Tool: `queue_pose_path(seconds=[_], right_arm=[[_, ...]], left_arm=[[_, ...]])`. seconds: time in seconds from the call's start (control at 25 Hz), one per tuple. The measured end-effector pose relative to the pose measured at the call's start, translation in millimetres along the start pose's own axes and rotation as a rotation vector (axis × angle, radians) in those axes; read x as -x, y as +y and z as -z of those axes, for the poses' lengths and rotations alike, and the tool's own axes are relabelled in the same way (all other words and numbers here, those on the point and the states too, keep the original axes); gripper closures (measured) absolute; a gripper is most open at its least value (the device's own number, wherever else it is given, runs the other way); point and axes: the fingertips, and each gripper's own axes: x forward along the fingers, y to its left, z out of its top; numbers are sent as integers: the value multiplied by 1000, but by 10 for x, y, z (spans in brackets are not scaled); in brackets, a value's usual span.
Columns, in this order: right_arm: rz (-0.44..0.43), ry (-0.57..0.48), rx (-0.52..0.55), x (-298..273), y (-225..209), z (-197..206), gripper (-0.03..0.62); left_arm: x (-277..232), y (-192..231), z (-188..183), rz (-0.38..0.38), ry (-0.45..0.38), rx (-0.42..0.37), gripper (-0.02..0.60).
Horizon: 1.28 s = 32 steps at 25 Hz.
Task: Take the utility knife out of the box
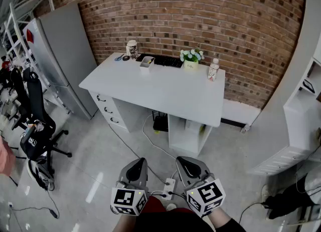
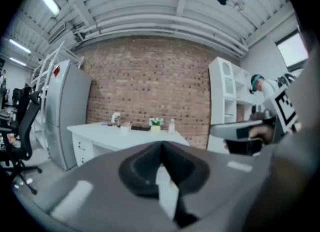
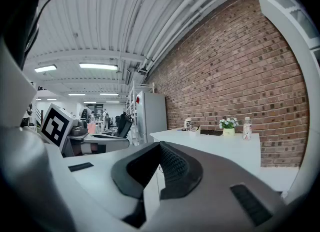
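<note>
White bench [image 1: 165, 93] bore the box [image 1: 147, 61], well ahead of my left tool [image 1: 138, 165] and right tool [image 1: 184, 165], both clenched empty.

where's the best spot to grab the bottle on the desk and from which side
Probably around its middle, jaws level, coming in over the white desk from its front edge. The bottle stands upright and slim at the back right, brick wall behind it, flower pot at its left; in front lies bare desktop.

White desk [image 1: 165, 93] — keyboard [image 1: 161, 60], flower pot [image 1: 191, 58], bottle [image 1: 213, 69], jar [image 1: 132, 48], small box [image 1: 147, 62] along back edge.
</note>
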Motion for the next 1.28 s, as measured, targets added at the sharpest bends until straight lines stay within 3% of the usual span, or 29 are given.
queue_pose_path(seconds=[0.68,1.28], right_arm=[[8,8,-98,14,-84,144,586],[33,24,-87,-259,-330,139,586]], left_arm=[[32,65,-18,-41,-8,-14,578],[-341,228,-64,-33,-19,-16,578]])
